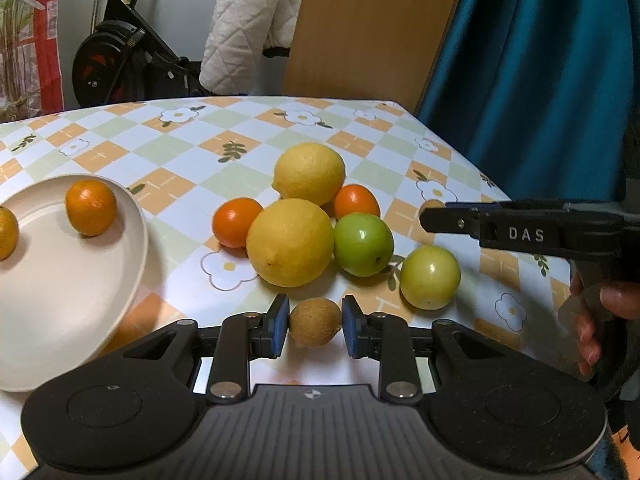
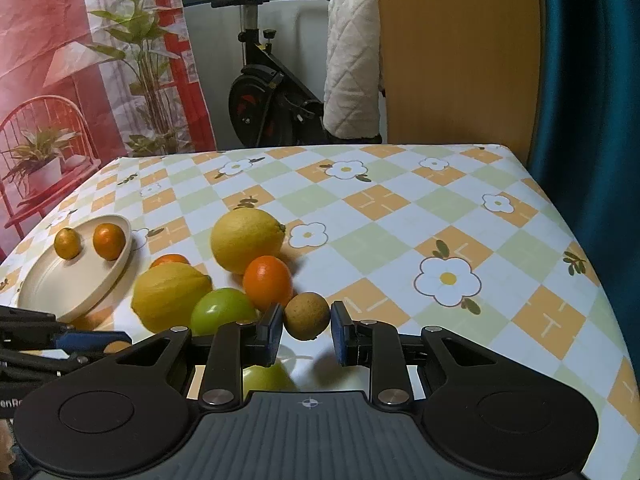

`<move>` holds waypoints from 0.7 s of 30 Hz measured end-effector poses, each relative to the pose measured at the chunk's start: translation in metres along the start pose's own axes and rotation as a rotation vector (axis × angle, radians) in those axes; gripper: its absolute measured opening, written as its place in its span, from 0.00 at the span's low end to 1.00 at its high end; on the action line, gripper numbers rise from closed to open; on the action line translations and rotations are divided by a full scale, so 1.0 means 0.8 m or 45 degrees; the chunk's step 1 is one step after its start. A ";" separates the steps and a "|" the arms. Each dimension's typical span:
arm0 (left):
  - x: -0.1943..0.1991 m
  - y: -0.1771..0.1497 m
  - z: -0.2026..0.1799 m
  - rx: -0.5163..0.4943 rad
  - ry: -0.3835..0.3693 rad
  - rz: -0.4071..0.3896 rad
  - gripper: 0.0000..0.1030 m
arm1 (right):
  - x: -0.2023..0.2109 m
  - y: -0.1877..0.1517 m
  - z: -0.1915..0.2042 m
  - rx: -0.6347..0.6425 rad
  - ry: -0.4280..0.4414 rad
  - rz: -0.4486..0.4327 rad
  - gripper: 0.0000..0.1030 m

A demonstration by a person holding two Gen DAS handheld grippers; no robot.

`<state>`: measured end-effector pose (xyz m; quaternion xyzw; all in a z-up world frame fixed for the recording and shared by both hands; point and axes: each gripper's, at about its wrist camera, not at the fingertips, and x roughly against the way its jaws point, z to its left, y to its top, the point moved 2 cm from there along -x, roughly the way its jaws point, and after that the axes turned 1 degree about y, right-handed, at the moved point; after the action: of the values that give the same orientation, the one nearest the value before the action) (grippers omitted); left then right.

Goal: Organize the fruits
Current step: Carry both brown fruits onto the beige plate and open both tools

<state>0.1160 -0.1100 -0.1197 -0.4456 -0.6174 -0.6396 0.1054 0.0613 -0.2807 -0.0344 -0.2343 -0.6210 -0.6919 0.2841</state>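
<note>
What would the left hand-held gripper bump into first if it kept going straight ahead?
Probably the nearer big lemon: it sits straight ahead of the left hand-held gripper, which already pinches a small brown fruit. Depth is hard to judge.

Left gripper (image 1: 315,322) and right gripper (image 2: 307,318): black linkage arms, silver pivot screws, blue pads, ribbed grey housing with small crosshair mark; right gripper's side lettered "DAS" in white

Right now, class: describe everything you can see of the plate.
The plate is cream-coloured, matte, shallow and round with a low raised rim, perhaps ceramic or plastic. It sits flat on the flowered checked tablecloth, left of the loose fruit pile. Two small oranges rest inside, near its far edge, apart from each other. Neither gripper touches it.
</note>
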 end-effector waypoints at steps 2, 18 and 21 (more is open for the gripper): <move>0.004 0.002 0.004 0.011 0.004 -0.013 0.29 | 0.003 0.001 0.006 0.006 0.002 -0.001 0.23; 0.057 0.031 0.087 0.172 0.091 -0.142 0.29 | -0.001 0.032 0.082 0.135 0.061 -0.012 0.23; 0.068 0.038 0.112 0.217 0.112 -0.170 0.29 | -0.006 0.043 0.104 0.174 0.084 -0.015 0.23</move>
<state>0.1446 -0.0152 -0.0748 -0.3643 -0.6927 -0.6094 0.1269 0.0855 -0.2004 -0.0027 -0.1877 -0.6584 -0.6570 0.3158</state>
